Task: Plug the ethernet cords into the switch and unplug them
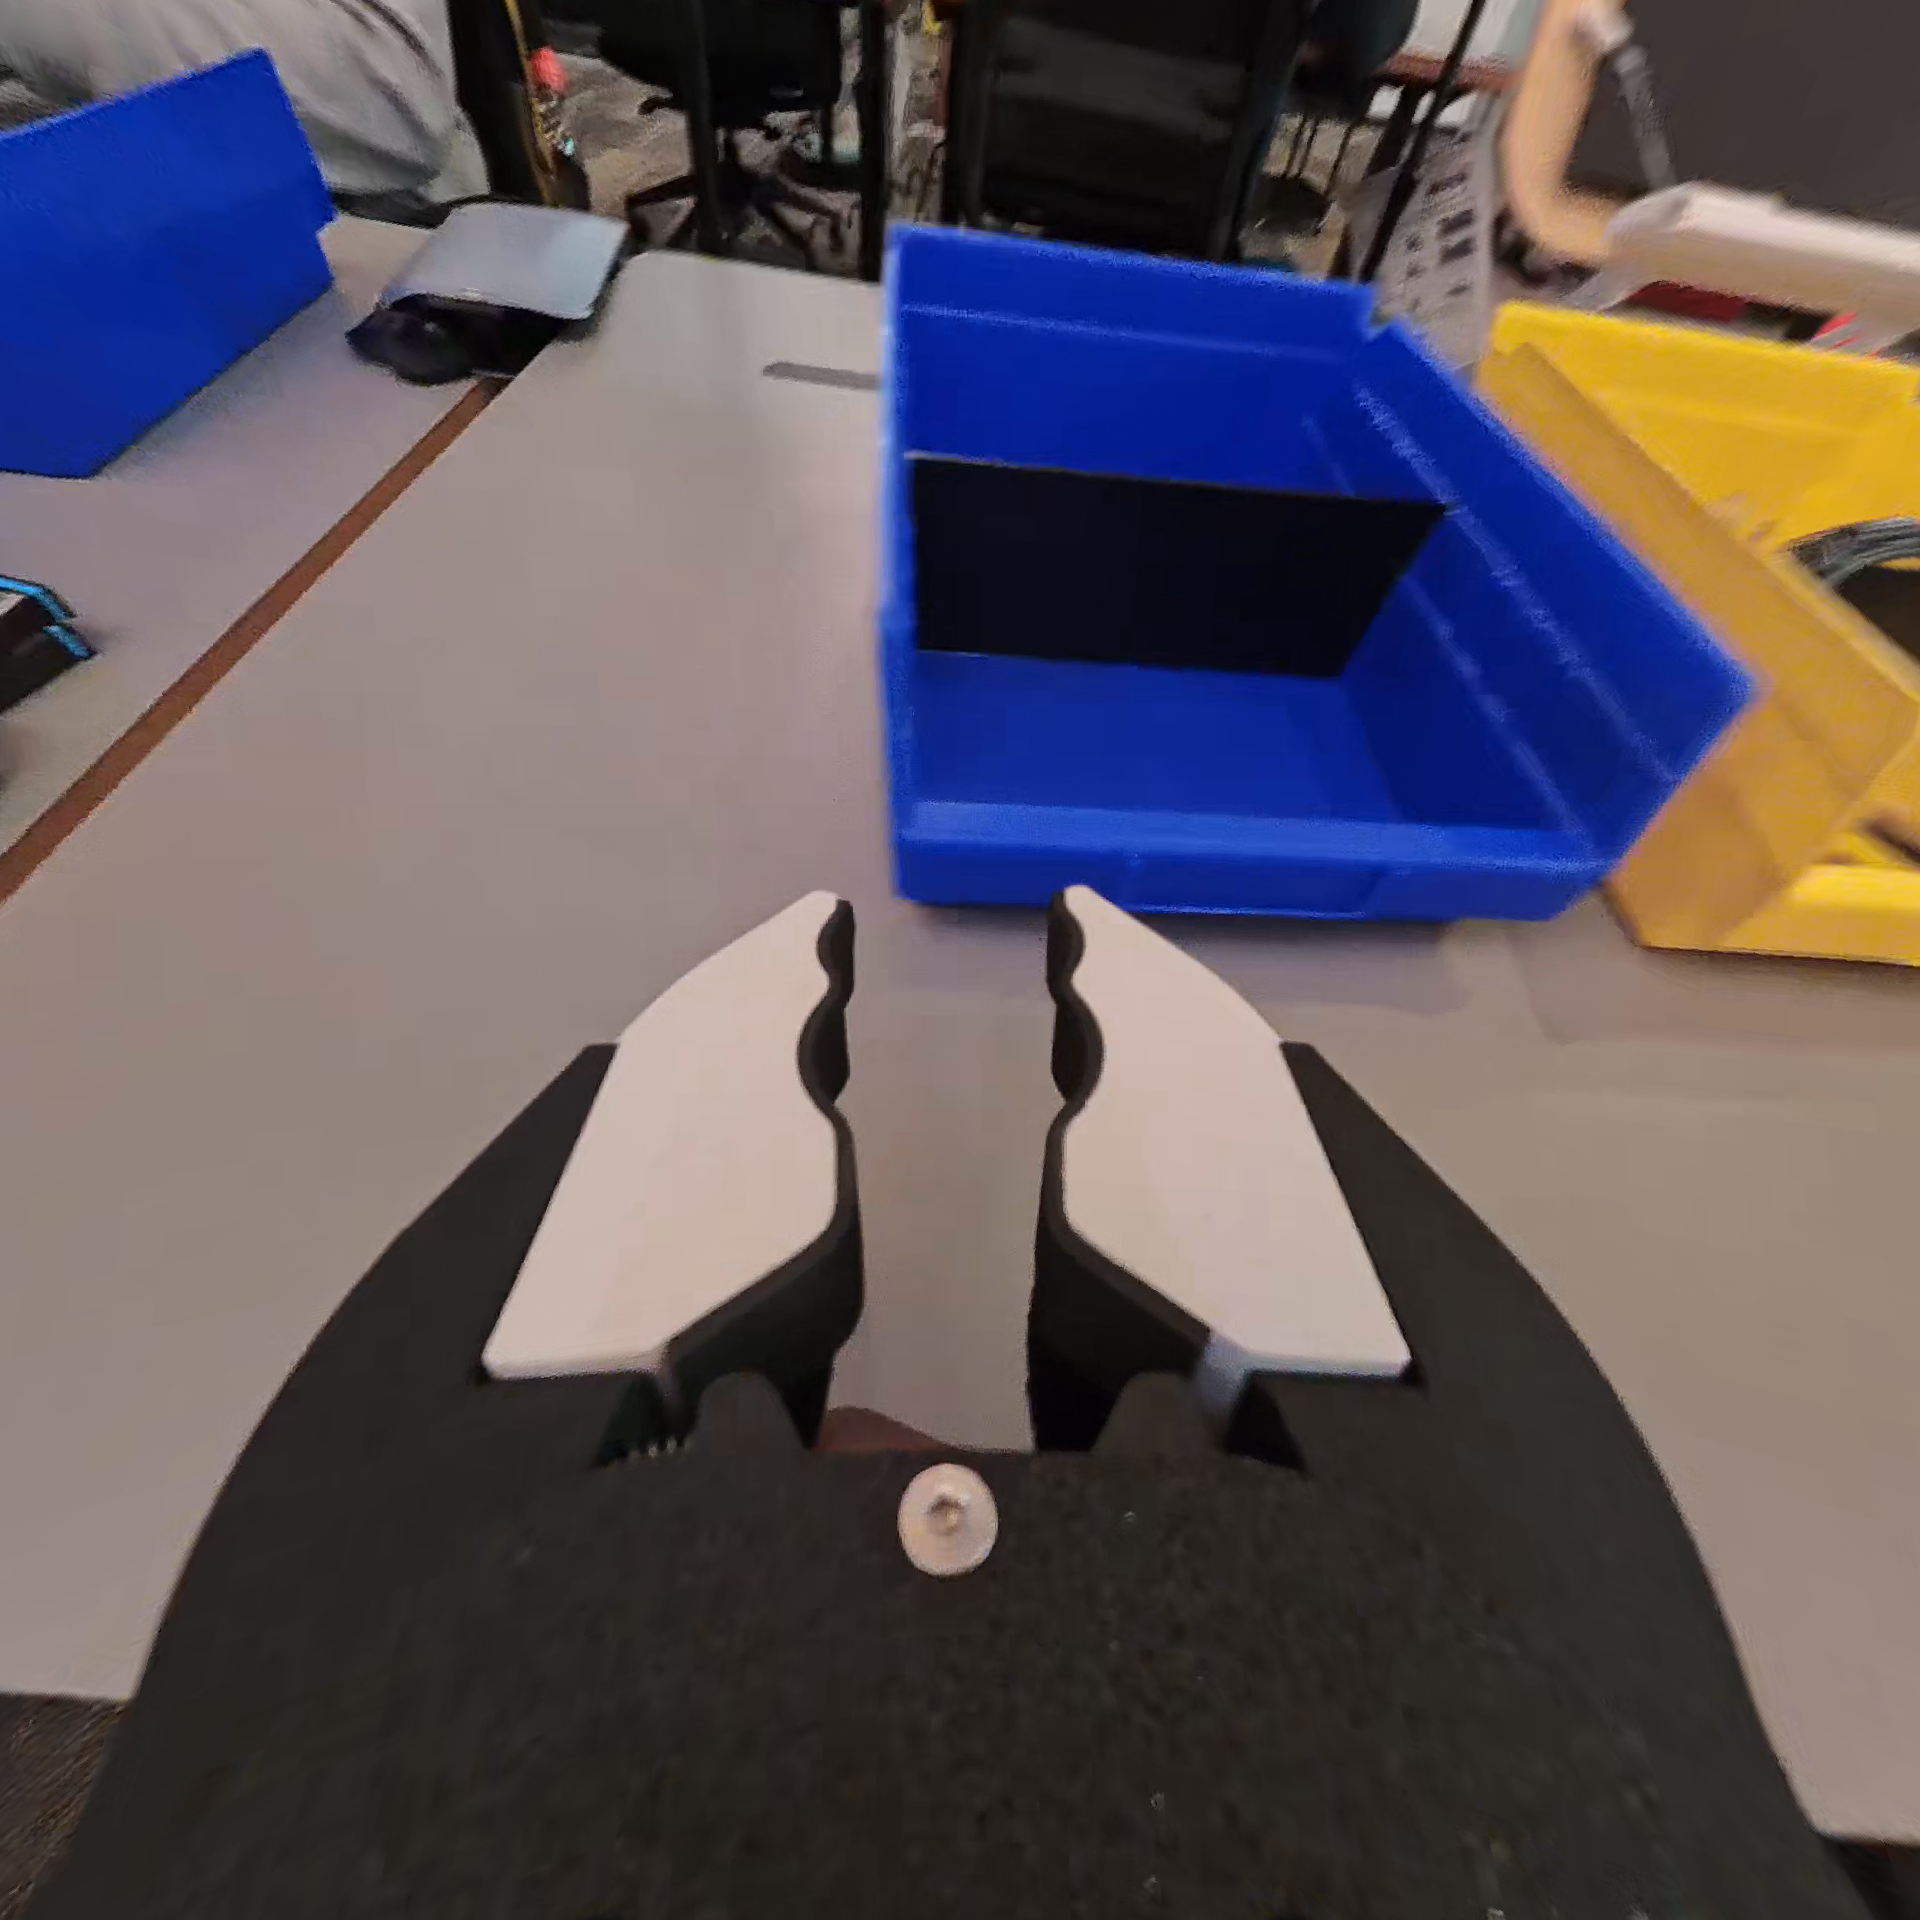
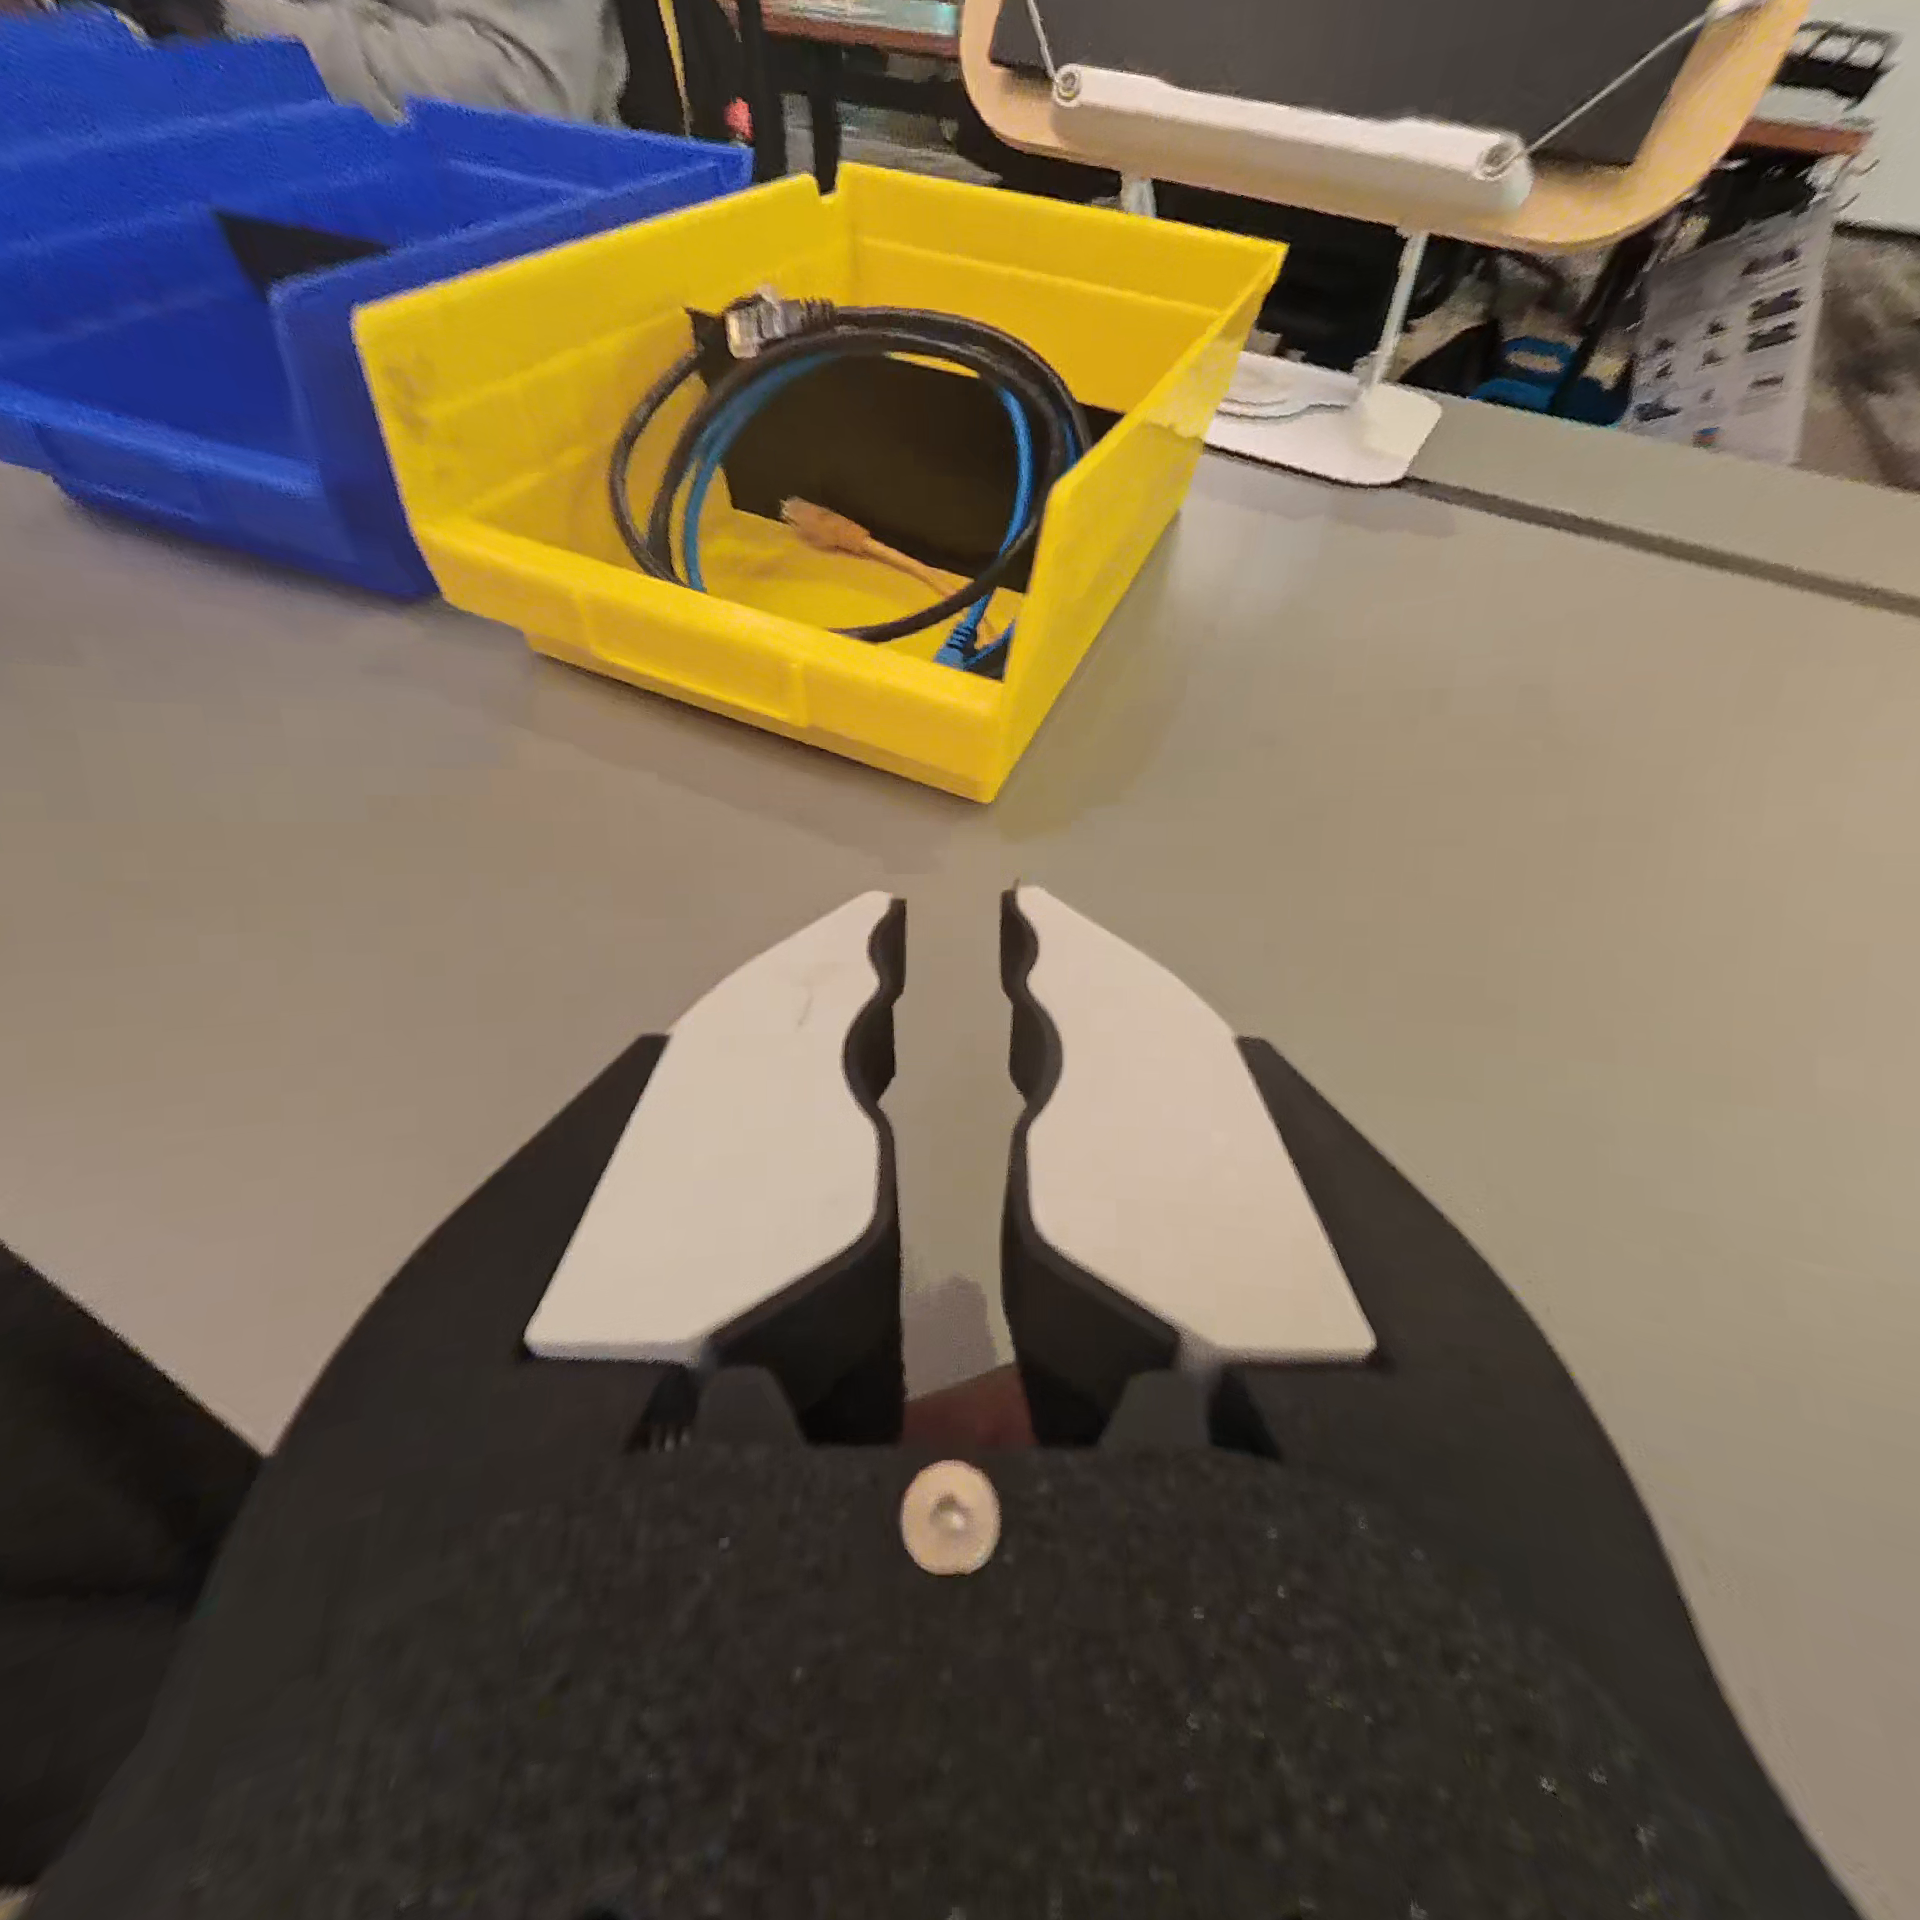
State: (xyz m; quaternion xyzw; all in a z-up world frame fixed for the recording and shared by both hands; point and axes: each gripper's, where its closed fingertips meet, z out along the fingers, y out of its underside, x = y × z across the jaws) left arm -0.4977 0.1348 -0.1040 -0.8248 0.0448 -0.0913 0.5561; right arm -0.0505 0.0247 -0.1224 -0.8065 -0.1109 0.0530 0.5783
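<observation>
Black, blue and orange ethernet cords (image 2: 831, 457) coiled together in the yellow bin (image 2: 727, 665), leaning against a dark divider panel (image 2: 894, 447) there; no switch in either view, possibly hidden, so no telling where the plugs must go. Black cord's clear plug (image 2: 756, 317) at the top of the coil, near the bin's far-left side, long axis roughly level and pointing left. Orange plug (image 2: 816, 525) low in the bin, long axis slanting, nose up and to the left, its cord trailing down to the right. Blue plug (image 2: 961, 649) at the near right corner, nose downward. Likely trouble: loops overlapping, so a pull on one plug probably dragging the whole coil out; latch tabs apt to snag on neighbouring loops or the bin wall; a pinch across the clear plug's tab likely to leave it crooked for insertion. Blue bin (image 1: 1226, 852) just beside the yellow one, seemingly empty but for a dark divider. Right gripper (image 2: 953, 902) over bare grey table (image 2: 1455, 831), near the yellow bin, fingers slightly parted, holding nothing. Left gripper (image 1: 951, 909) just before the blue bin, fingers spread, empty too.
</observation>
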